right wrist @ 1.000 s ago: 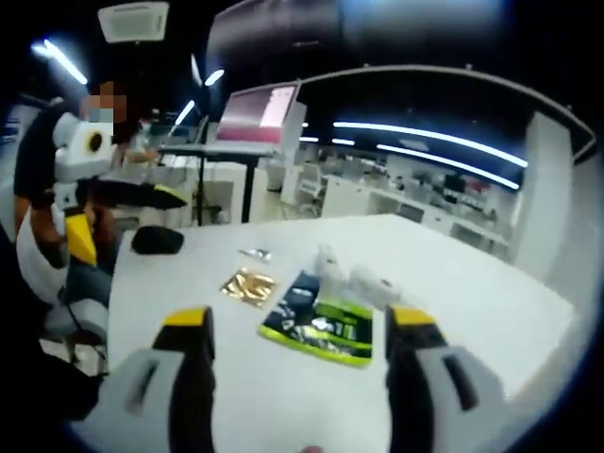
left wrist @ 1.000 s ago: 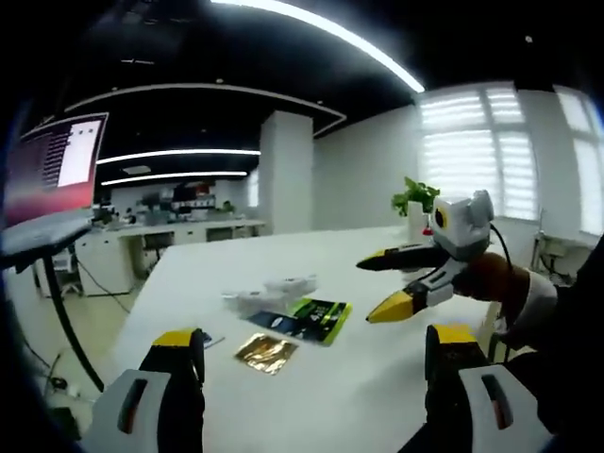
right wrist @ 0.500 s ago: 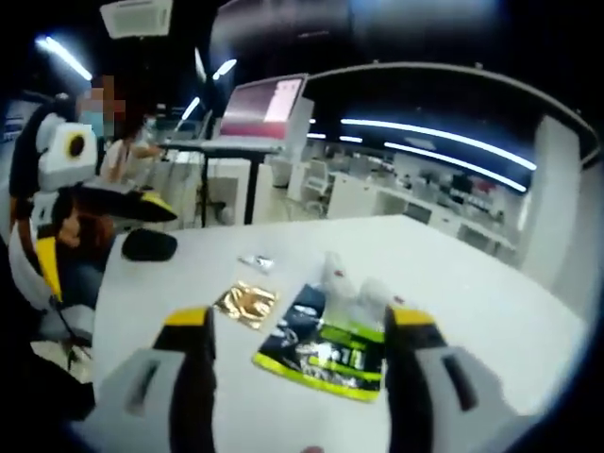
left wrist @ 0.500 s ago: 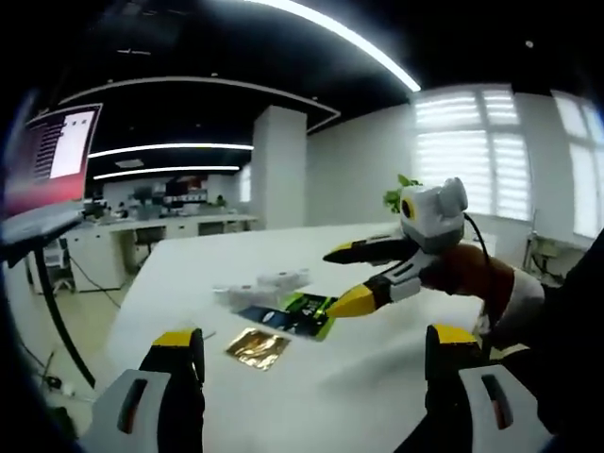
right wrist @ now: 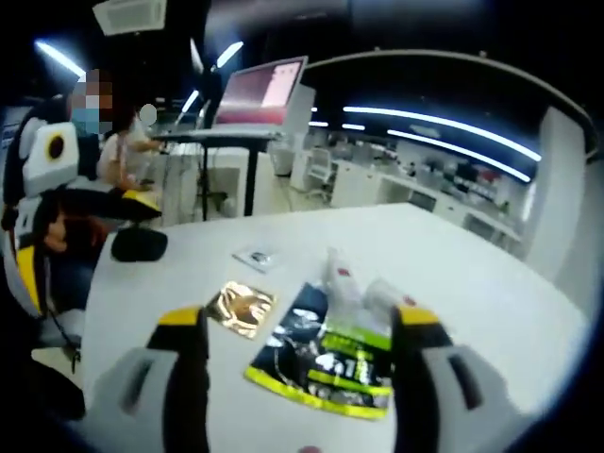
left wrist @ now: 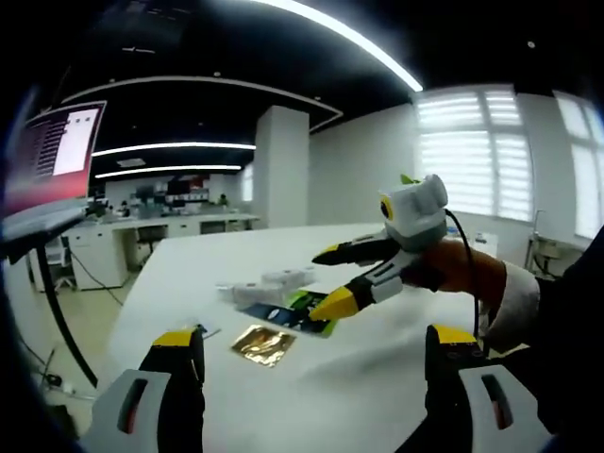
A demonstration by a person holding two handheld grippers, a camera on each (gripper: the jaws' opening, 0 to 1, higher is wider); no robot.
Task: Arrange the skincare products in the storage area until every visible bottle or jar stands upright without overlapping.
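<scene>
- Two white tubes [right wrist: 354, 288] lie flat, side by side, near the middle of the white table [right wrist: 491, 311]; none stands upright.
- A dark and green pouch [right wrist: 326, 354] lies just beside them, touching or overlapping their near ends.
- A gold sachet [right wrist: 241, 309] lies nearby, towards the left edge, and a small packet [right wrist: 256, 256] lies beyond it.
- Right gripper [right wrist: 297, 354]: jaws apart, empty, above the pouch.
- Left gripper [left wrist: 311, 368]: jaws apart, empty, above the table.

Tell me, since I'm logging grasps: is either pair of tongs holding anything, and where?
Nothing is held. The right tongs and left tongs are both open, above the white table.
</scene>
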